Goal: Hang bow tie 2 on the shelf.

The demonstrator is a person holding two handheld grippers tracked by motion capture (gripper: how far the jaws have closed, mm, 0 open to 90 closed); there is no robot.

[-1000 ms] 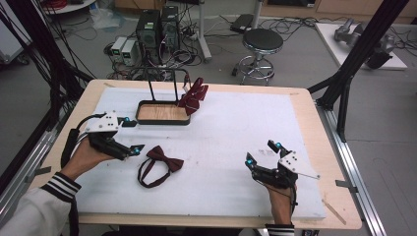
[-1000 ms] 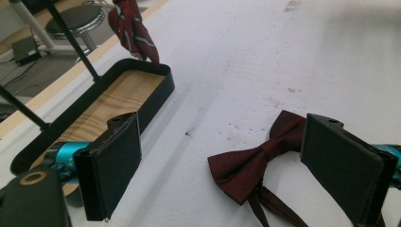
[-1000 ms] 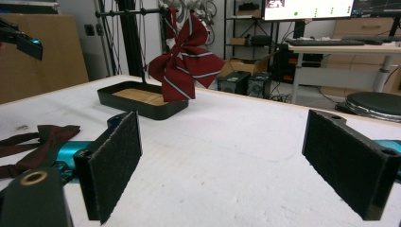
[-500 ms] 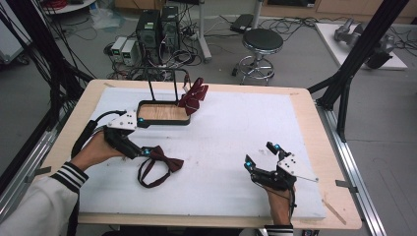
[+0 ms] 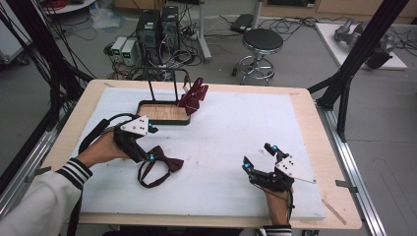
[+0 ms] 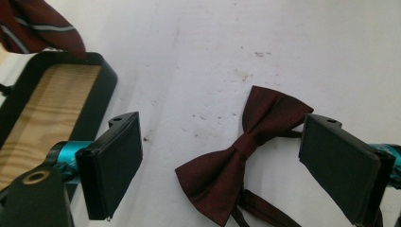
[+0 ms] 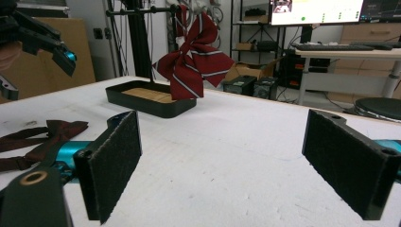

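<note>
A dark maroon bow tie (image 5: 163, 164) with a thin strap lies flat on the white mat, left of centre. My left gripper (image 5: 145, 153) hovers right at its left edge, open. In the left gripper view the bow tie (image 6: 236, 161) lies between and just beyond the two pads (image 6: 116, 165), untouched. A red striped bow tie (image 5: 194, 95) hangs from a black stand whose wooden tray base (image 5: 147, 104) sits at the back. My right gripper (image 5: 258, 157) rests open near the front right, holding nothing. In the right gripper view the striped tie (image 7: 194, 61) hangs over the tray (image 7: 118, 97).
The white mat (image 5: 255, 118) covers most of the wooden table (image 5: 314, 128). The stand's black uprights (image 5: 150, 86) rise behind the tray. From the right gripper view, the left gripper (image 7: 42, 40) and the maroon tie (image 7: 52, 135) show at far left.
My left gripper has moved right and forward across the mat until it reaches the maroon bow tie. The right gripper has shifted only slightly and stays open.
</note>
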